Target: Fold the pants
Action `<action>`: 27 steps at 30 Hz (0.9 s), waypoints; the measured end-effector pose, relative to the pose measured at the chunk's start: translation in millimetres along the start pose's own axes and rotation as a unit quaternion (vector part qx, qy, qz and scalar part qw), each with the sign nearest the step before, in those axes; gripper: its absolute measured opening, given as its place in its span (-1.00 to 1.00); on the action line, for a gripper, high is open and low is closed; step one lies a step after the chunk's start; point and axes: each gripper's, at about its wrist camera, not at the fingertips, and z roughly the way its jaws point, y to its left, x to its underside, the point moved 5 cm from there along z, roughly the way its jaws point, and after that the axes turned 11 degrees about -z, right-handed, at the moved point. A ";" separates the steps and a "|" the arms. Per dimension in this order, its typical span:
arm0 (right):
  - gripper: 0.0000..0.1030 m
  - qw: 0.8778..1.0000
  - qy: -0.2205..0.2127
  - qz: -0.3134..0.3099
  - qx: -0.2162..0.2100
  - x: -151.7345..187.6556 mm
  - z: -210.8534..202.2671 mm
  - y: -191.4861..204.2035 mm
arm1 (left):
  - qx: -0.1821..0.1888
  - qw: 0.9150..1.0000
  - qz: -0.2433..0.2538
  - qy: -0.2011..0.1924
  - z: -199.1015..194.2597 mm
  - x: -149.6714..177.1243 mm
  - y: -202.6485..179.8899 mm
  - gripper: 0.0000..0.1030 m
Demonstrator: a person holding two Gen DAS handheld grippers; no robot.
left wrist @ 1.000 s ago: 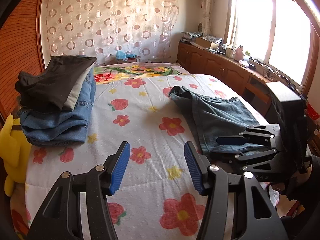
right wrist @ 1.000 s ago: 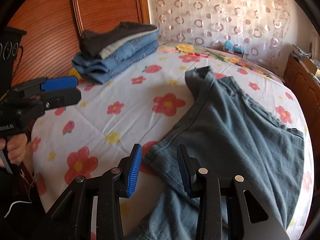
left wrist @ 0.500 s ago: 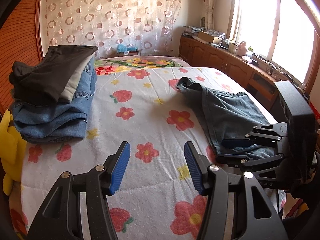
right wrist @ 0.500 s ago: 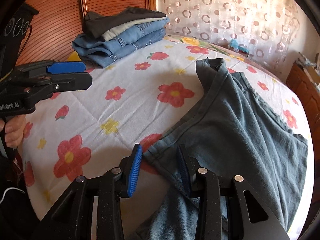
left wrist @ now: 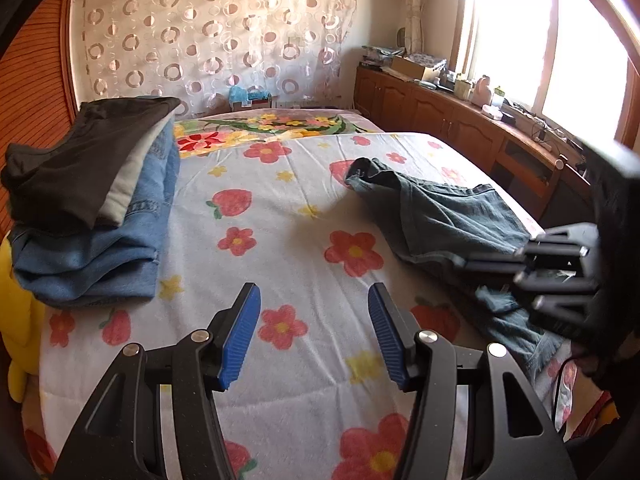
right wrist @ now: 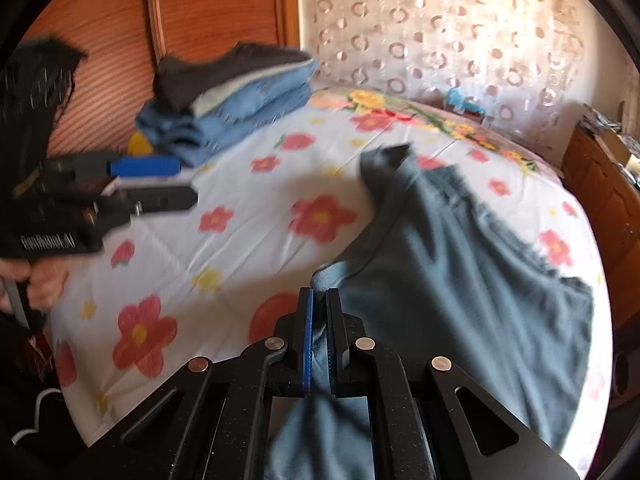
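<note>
Dark grey-blue pants (right wrist: 460, 280) lie spread on the right half of the flowered bed sheet (left wrist: 280, 208). My right gripper (right wrist: 318, 296) is shut on their near left edge, and a fold of cloth sticks up between the blue pads. In the left wrist view the pants (left wrist: 440, 216) run from mid-bed to the right gripper (left wrist: 472, 266) at the right edge. My left gripper (left wrist: 314, 292) stands open over bare sheet, nothing between its fingers. The right wrist view shows the left gripper (right wrist: 188, 182) at the left, held by a hand (right wrist: 44, 284), apart from the pants.
A stack of folded clothes (left wrist: 92, 208), black on grey on blue denim, sits at the bed's far left by the wooden headboard (right wrist: 224, 8). A yellow soft toy (left wrist: 20, 320) lies beside it. Wooden cabinets (left wrist: 460, 128) run under the window on the right.
My right gripper's fingers closed on the pants' edge and lifted it slightly, and its view is now blurred. The left gripper drifted a little further over the bed, still open.
</note>
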 end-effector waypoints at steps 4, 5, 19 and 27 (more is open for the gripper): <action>-0.90 1.000 -0.016 0.008 0.014 -5.3 -17.4 -19.3 | 0.006 1.000 0.008 0.005 7.8 -5.5 -11.7 0.11; -0.90 1.000 -0.019 0.010 0.017 -5.5 -20.7 -24.4 | 0.007 1.000 0.010 0.007 10.4 -7.0 -15.0 0.11; -0.90 0.996 -0.044 0.045 0.065 2.7 -59.8 -85.8 | 0.021 0.999 0.038 0.027 37.6 -20.2 -52.4 0.11; -0.90 0.994 -0.045 0.058 0.078 0.4 -52.1 -106.0 | 0.024 0.998 0.049 0.039 54.2 -27.3 -67.1 0.11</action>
